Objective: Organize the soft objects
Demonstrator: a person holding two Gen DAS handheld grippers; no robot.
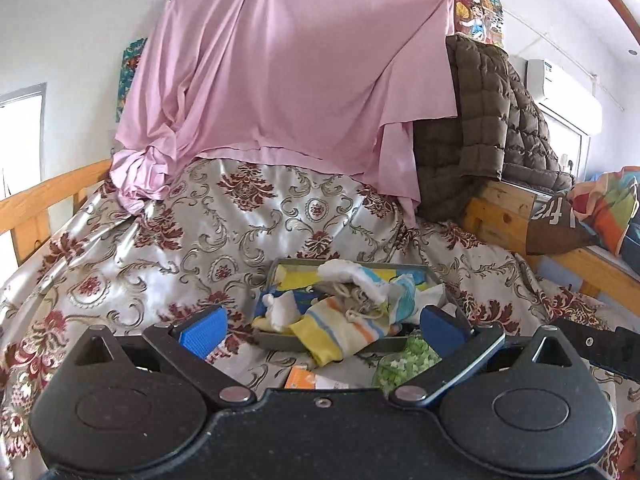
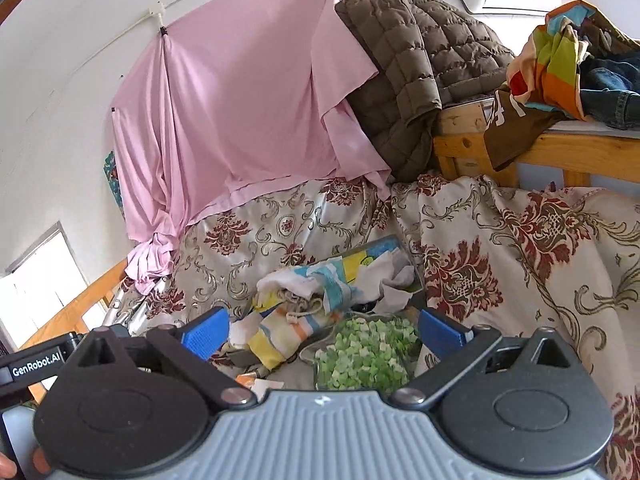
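- Spreading wide just ahead of the lens, blue pads parted with nothing between them: left gripper, hovering low over the near edge of the grey tray.
- Standing equally wide and gripping nothing: right gripper, hanging above the bag of green pieces, with its blue pads well apart.
- Covering the whole bed and running under everything: floral satin bedspread, cream with dark red flowers and grey scrolls.
- Hanging from the wall behind and draping down onto the bedspread: pink sheet.
- Slumping over the wooden bed frame to the right of the sheet: brown quilted jacket.
- Lying bunched on the raised wooden platform at far right: multicoloured striped cloth with denim beside it.
- Sitting on the bedspread between the two grippers and holding a heap of soft items: grey tray.
- Spilling over the tray's near rim: yellow striped sock.
- Resting on top of the heap: white sock, touching a beige knitted piece.
- Lying on the bedspread just beside the tray's near right corner: bag of green pieces.
- Peeking out near the left gripper's body: orange packet.
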